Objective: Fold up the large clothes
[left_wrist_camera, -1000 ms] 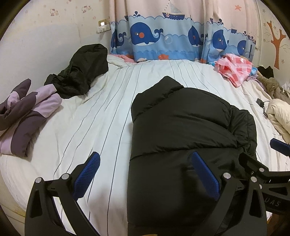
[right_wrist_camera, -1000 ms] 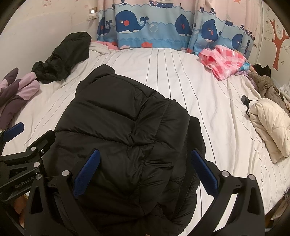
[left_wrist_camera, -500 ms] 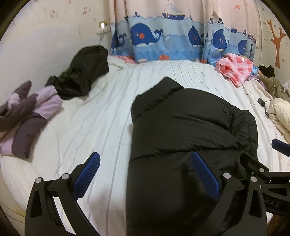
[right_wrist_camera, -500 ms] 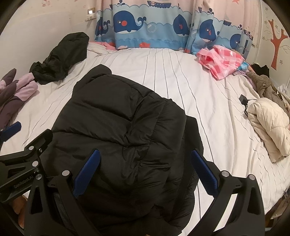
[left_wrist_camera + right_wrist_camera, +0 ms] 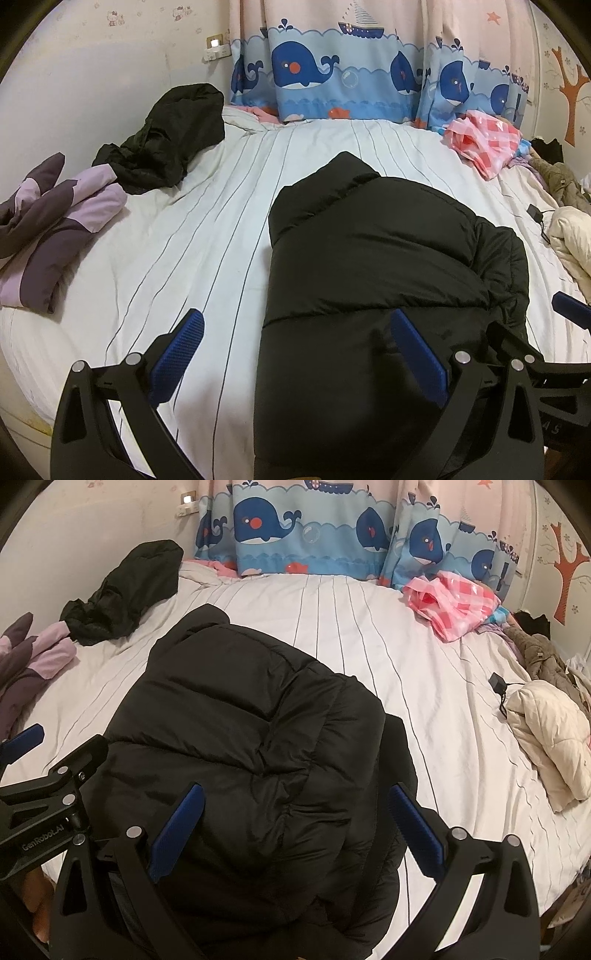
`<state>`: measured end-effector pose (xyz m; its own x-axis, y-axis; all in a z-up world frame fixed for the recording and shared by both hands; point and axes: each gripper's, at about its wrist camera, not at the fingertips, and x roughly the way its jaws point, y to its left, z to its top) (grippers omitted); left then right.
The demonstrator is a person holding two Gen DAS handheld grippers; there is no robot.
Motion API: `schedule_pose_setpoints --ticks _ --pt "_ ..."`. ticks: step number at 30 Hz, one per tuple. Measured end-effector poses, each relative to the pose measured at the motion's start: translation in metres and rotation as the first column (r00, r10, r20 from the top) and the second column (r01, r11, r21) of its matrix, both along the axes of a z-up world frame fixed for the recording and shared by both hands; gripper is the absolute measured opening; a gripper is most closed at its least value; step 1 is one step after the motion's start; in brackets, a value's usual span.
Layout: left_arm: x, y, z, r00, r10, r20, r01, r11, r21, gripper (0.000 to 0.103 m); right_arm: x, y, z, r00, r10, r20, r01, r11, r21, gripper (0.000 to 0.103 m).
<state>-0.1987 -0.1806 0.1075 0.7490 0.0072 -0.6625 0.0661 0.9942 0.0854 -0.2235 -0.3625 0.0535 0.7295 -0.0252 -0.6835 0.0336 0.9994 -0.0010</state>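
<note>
Two grippers are positioned at the near edge of the bed (image 5: 221,229), both with jaws spread wide and grasping nothing. The left gripper (image 5: 295,354) sits over the left edge of the black puffer jacket (image 5: 369,258): its left finger is above bare striped sheet, and its right finger is above the jacket fabric. The right gripper (image 5: 295,830) is directly over the near part of the same jacket, with both blue pads framing black quilted fabric. Whether either gripper touches the fabric cannot be determined.

The black puffer jacket lies folded into a compact, roughly rectangular bundle on the white striped sheet, collar end pointing toward the whale-print curtain (image 5: 351,81). A fold of the garment protrudes along its right side.

Other items on the bed, all well apart from the jacket:
- A crumpled black garment (image 5: 166,140) at the far left, near the wall.
- A purple and lilac garment (image 5: 55,221) at the left edge, just beside the crumpled black garment.
- A pink checked cloth (image 5: 450,605) at the far right, near the curtain.
- A cream puffer jacket (image 5: 550,734) at the right edge, with a black charger (image 5: 496,683) and cable beside it.
</note>
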Motion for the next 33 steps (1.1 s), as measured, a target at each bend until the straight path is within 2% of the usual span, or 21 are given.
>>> schedule_pose_setpoints --ticks 33 --pt "0.0040 0.0005 0.0019 1.000 0.014 0.014 -0.014 1.000 0.000 0.097 0.0002 0.0012 -0.0025 1.000 0.001 -0.002 -0.001 1.000 0.010 0.096"
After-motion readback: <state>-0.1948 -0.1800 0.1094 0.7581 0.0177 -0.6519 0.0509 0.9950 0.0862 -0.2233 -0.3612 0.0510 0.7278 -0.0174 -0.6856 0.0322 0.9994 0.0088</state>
